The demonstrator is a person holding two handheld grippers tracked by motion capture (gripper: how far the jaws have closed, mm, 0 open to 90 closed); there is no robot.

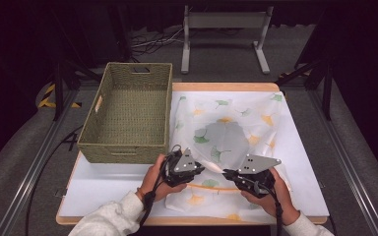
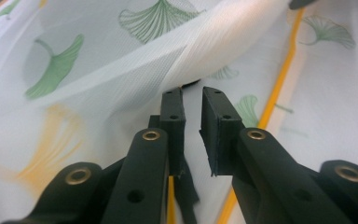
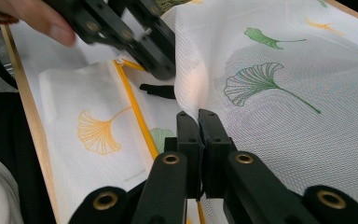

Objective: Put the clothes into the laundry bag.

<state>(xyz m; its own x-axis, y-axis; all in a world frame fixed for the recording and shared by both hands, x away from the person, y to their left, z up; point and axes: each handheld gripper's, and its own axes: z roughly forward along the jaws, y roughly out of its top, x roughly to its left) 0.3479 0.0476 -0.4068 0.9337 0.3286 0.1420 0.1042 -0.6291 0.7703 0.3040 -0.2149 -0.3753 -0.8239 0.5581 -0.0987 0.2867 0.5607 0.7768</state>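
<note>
We note the white tabletop (image 1: 103,189) as the largest surface, with a wooden edge at its far and near sides. On its left far part stands a woven green basket (image 1: 128,110), rectangular, with handle slots in its end walls.

Just right of the basket lies the sheer white cloth (image 1: 236,128), printed with green and yellow ginkgo leaves and carrying a yellow line (image 3: 137,114) along its near part. It covers the middle and right of the tabletop, reaches to the near edge, and is raised into a fold between the two claws.

We see the right claw (image 3: 198,122) clenched on that cloth: its jaws meet on a pinch of the fabric at the foot of the raised fold. In the high view it sits at the near right of the cloth (image 1: 229,173).

The left claw (image 2: 192,100) stands slightly parted, released, with a narrow gap between its pads and the fold just beyond the tips. In the high view it sits near the basket's near corner (image 1: 201,169).
</note>
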